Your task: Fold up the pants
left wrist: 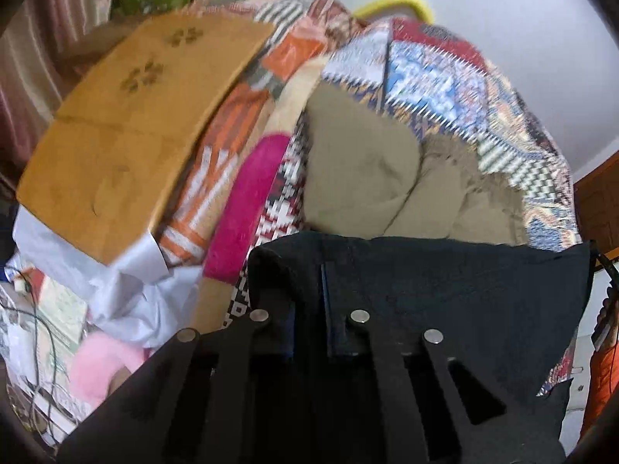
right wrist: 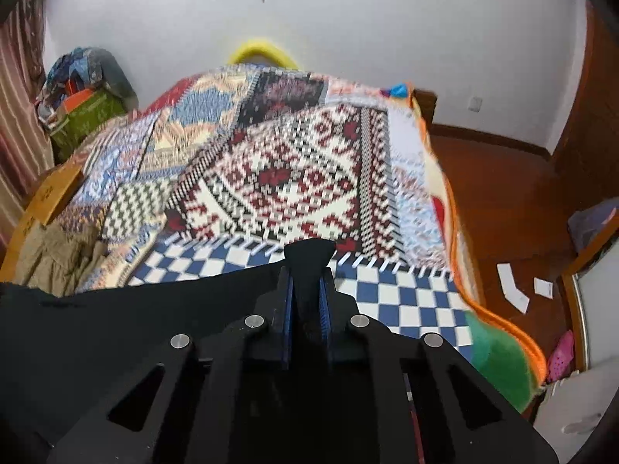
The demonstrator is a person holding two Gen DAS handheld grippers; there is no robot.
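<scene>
My left tool [left wrist: 307,301] is clamped shut on an edge of the black pants [left wrist: 445,290], which hang over the patchwork bedspread [left wrist: 445,89] just in front of a crumpled khaki garment [left wrist: 371,178]. My right tool [right wrist: 308,294] is closed too, with a peak of the same cloth pinched between its blue pads [right wrist: 287,321]. Both bites look thin. If I pull my hands apart unevenly, the fabric could slip free or drag the khaki garment along.
</scene>
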